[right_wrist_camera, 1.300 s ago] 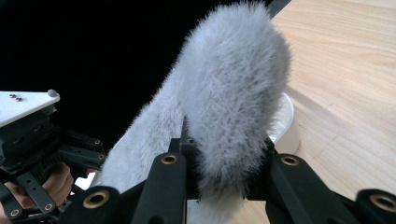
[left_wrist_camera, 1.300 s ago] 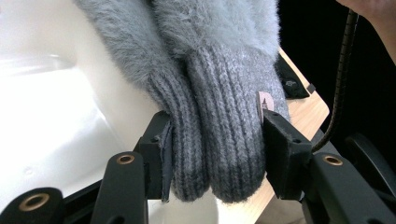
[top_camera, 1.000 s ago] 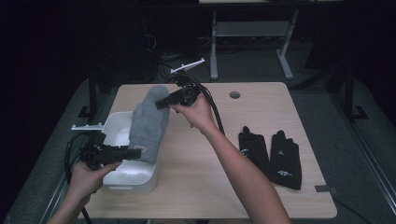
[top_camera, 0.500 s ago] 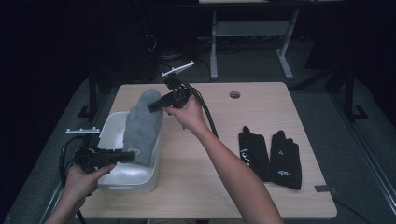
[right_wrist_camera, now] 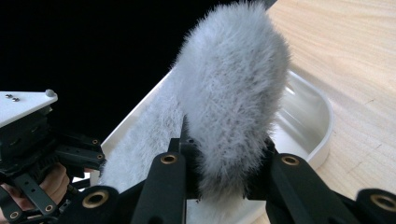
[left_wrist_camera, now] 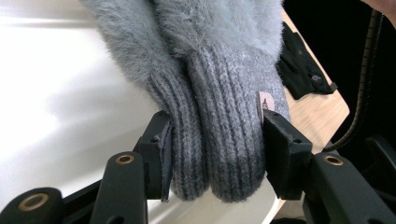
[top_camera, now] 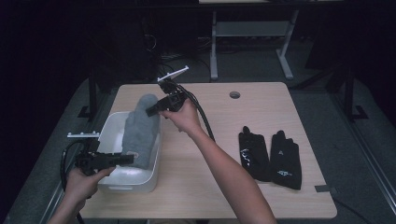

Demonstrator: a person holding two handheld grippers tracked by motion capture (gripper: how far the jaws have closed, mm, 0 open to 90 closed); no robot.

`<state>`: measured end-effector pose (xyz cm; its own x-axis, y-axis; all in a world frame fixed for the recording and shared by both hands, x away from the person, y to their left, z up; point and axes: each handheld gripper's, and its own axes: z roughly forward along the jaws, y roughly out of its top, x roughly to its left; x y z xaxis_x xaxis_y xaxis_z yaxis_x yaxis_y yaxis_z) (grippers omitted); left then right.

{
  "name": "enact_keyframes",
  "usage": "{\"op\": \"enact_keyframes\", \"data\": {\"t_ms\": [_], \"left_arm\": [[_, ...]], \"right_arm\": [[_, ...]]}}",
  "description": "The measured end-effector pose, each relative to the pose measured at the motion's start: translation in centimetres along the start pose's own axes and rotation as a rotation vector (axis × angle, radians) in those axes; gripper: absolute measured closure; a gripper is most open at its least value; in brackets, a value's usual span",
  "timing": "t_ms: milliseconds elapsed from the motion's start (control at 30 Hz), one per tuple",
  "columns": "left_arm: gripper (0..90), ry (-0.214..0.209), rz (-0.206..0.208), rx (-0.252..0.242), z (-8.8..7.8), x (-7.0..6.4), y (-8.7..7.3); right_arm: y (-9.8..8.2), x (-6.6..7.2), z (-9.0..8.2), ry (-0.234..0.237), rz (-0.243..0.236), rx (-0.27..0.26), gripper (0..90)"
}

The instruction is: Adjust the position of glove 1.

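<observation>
Left gripper: I have my left gripper clamped on the knitted cuff end of the grey mittens; in the left gripper view its two black pads press in from either side of the ribbed cuffs, jaws about half closed around the wool.
Left gripper, reach: it lies roughly level over the near end of the white tub, pointing toward the table's middle, my left hand behind it at the table's near left edge.
Right gripper: my right gripper is closed on the fluffy fingertip end of the same mittens; in the right gripper view the fur bulges out from between the jaws, which squeeze it tight.
Right gripper, reach: it points left from my right hand, above the far end of the tub, with its cable trailing back over the table.
Mittens: two, laid together, stretched between the grippers along the tub's length; the fur end stands higher than the cuff end. A small tag sits on one cuff, just by the pad.
Mittens, contact: I cannot tell whether they touch the tub's floor.
Tub: white, rounded corners, on the left part of the table, long side running away from me.
Further out: a pair of black gloves lies flat on the right side of the table, well apart from the tub; a round hole sits in the tabletop near the far edge.
</observation>
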<state>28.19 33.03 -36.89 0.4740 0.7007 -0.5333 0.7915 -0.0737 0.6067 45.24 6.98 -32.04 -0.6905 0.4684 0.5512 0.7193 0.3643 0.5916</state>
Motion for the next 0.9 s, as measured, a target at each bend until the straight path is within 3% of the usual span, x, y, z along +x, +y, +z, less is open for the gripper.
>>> {"op": "enact_keyframes", "data": {"t_ms": [900], "left_arm": [[47.5,0.044,-0.040,0.067,1.3,1.6,-1.5]], "right_arm": [[-1.1,-1.2,3.6,-0.022,0.016,0.062,73.5]]}}
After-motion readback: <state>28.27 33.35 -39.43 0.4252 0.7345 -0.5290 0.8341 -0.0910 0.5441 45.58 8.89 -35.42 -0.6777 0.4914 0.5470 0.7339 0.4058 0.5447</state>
